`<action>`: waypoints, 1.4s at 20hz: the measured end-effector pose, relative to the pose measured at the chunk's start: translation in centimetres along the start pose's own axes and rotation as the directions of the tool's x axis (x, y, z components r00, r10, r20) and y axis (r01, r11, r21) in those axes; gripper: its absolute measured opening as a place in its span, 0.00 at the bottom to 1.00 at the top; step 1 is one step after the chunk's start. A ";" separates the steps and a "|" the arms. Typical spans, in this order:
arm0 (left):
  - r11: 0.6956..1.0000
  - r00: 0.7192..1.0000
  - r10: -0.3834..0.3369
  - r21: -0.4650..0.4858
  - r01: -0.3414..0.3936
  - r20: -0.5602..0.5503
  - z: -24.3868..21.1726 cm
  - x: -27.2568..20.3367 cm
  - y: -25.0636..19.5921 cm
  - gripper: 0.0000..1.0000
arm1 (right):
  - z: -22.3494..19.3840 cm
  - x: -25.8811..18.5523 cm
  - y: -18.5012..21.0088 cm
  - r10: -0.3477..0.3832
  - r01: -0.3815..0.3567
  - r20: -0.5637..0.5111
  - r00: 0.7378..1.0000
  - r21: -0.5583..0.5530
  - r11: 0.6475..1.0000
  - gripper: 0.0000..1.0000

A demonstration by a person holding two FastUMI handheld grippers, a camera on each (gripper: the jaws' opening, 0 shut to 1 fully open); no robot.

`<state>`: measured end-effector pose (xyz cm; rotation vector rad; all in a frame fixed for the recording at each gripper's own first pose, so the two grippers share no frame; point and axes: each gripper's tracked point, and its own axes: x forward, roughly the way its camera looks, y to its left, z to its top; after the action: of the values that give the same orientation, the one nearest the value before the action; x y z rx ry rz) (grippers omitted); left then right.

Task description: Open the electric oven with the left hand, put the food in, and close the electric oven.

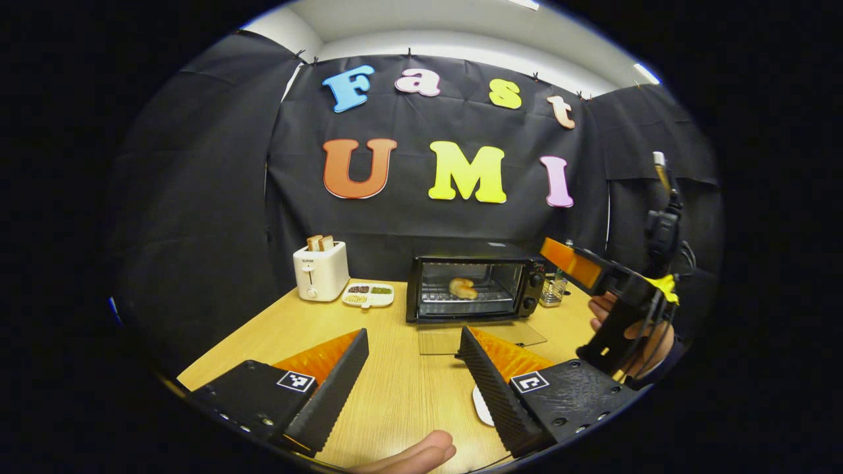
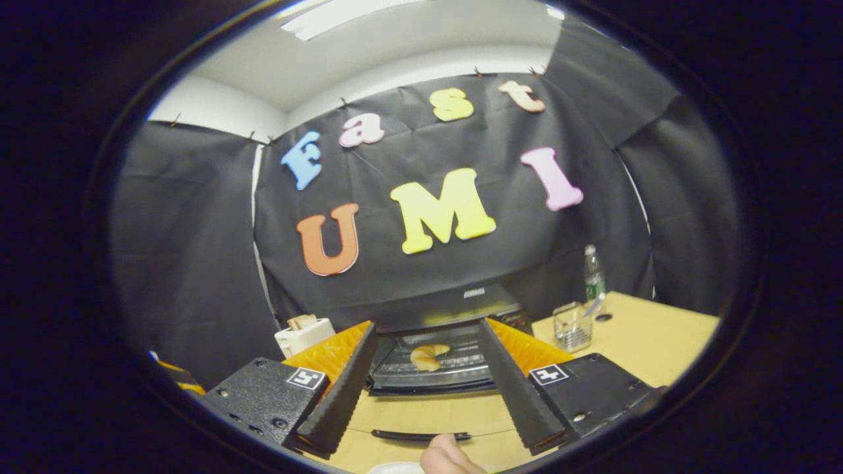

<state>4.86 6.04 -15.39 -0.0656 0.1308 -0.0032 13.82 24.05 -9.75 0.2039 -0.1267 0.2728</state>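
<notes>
While its glass door (image 1: 484, 338) lies flat open toward the camera, the black electric oven (image 1: 475, 288) holds a golden pastry (image 1: 462, 288) lying crosswise on the rack. Left gripper (image 1: 411, 378) and right gripper (image 2: 425, 388) both gape wide, empty.

The white plate (image 1: 483, 406) at 6 o'clock in the left gripper view is mostly hidden behind a finger. In the small tray (image 1: 368, 294), the bits are too tiny to tell. In the right gripper view, the toaster (image 2: 304, 334) is half hidden at 8 o'clock.
</notes>
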 end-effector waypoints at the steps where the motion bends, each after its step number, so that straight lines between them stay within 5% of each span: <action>1: 1.000 1.000 -0.017 -0.008 0.017 0.004 0.2 0.7 -0.8 0.92 | 1.4 -1.4 -0.6 -0.025 0.028 0.041 0.999 -0.059 0.998 1.00; 4: 0.999 0.999 -0.043 0.011 0.043 -0.005 -0.1 3.0 -2.7 0.92 | 3.2 -5.4 -1.8 -0.063 0.076 0.074 0.995 -0.183 0.980 1.00; 9: 0.994 0.991 -0.111 0.012 0.112 -0.073 -3.4 6.8 -7.0 0.93 | 2.0 -9.8 -3.2 -0.070 0.065 -0.035 0.997 -0.136 0.989 1.00; 14: 0.987 0.981 -0.141 0.061 0.150 -0.134 -7.0 9.5 -10.3 0.93 | 2.2 -13.1 -6.6 -0.147 0.132 -0.065 0.987 -0.192 0.972 1.00; 28: 0.987 0.874 -0.098 0.066 0.147 -0.476 -18.2 13.6 -15.1 0.94 | 3.4 -17.6 -13.7 -0.197 0.186 -0.093 0.976 -0.121 0.975 1.00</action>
<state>15.94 -10.27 -34.18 0.0294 0.6174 -0.1547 0.53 5.89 -11.60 0.0896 -0.0174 0.0831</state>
